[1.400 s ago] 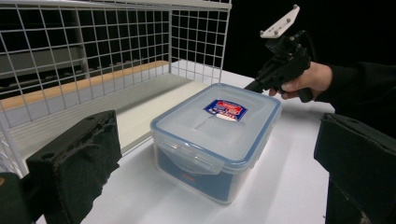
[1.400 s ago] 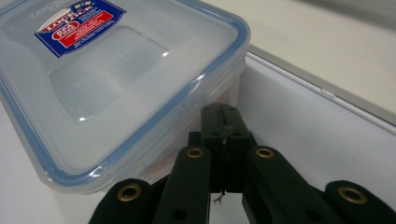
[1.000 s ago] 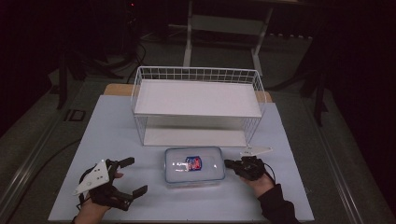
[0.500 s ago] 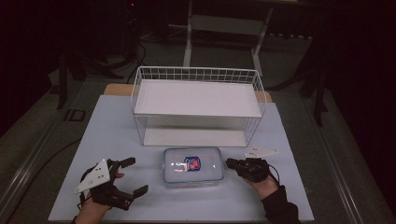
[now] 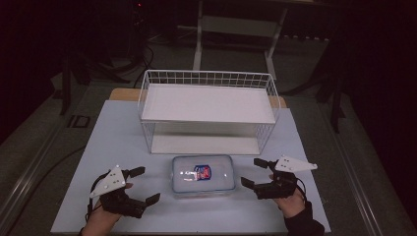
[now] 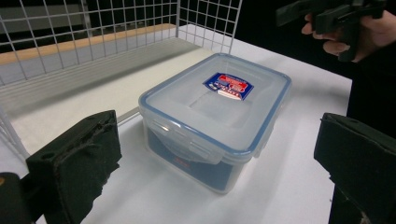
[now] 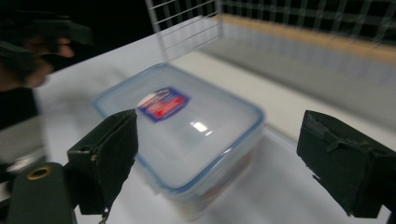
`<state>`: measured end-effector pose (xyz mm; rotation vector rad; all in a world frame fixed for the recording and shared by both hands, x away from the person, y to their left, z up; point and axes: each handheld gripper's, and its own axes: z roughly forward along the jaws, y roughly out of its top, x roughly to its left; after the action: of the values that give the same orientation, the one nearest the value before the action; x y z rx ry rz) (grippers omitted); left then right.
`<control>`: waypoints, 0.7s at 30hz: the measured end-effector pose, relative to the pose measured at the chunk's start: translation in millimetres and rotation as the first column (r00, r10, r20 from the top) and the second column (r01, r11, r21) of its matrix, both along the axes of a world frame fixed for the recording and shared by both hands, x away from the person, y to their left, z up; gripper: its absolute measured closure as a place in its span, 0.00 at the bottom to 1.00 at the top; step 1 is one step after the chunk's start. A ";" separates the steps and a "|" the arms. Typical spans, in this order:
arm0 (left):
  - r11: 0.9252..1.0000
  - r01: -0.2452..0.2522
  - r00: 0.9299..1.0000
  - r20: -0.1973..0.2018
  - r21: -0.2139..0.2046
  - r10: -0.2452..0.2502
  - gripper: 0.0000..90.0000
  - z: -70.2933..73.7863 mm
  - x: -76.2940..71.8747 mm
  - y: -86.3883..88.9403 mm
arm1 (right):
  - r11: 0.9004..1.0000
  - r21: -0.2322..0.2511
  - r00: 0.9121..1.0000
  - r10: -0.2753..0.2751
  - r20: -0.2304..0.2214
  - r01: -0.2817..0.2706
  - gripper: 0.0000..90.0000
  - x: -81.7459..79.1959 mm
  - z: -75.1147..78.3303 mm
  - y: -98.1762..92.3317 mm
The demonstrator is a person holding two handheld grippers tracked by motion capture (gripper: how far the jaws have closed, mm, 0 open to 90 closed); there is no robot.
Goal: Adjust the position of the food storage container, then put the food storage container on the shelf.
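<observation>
Holding our right gripper (image 5: pixel 256 173) just to the right of the lidded plastic container (image 5: pixel 202 175), we had its jaws spread wide; they had just been opening, and nothing sat between them, the pads clear of the box. In the right gripper view the container (image 7: pixel 182 140) lay ahead of the two black jaws, blurred, its red and blue label facing up. Our left gripper (image 5: pixel 143 185) stood on the opposite side of the container, near the front left of the table, with its jaws also gaping and empty. From the left gripper view we looked across the box (image 6: pixel 215 116), its clear lid clipped on with a blue rim, toward our right hand (image 6: pixel 348 30) farther off. The container rested on the white table (image 5: pixel 118 137), in the near middle, between our two grippers and touching neither. Just beyond it stood the white wire rack (image 5: pixel 209 110), whose lower shelf opened toward the box.
</observation>
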<state>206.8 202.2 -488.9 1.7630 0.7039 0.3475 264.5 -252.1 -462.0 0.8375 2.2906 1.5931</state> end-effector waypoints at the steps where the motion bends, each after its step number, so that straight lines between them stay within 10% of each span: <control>1: 1.000 -0.007 1.000 -0.002 -0.009 0.007 0.01 1.1 0.3 -0.8 | 1.000 -0.017 0.999 -0.022 0.029 0.023 0.14 -2.8 1.8 0.9; 21: 0.999 0.011 0.988 -0.154 -0.036 -0.016 0.01 32.8 27.8 -31.5 | 0.992 -0.048 0.984 -0.111 0.142 0.119 0.18 -26.0 18.2 4.3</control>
<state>234.5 170.7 -456.1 1.7731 0.8029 0.1897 238.4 -247.8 -443.8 0.8027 2.1400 1.4818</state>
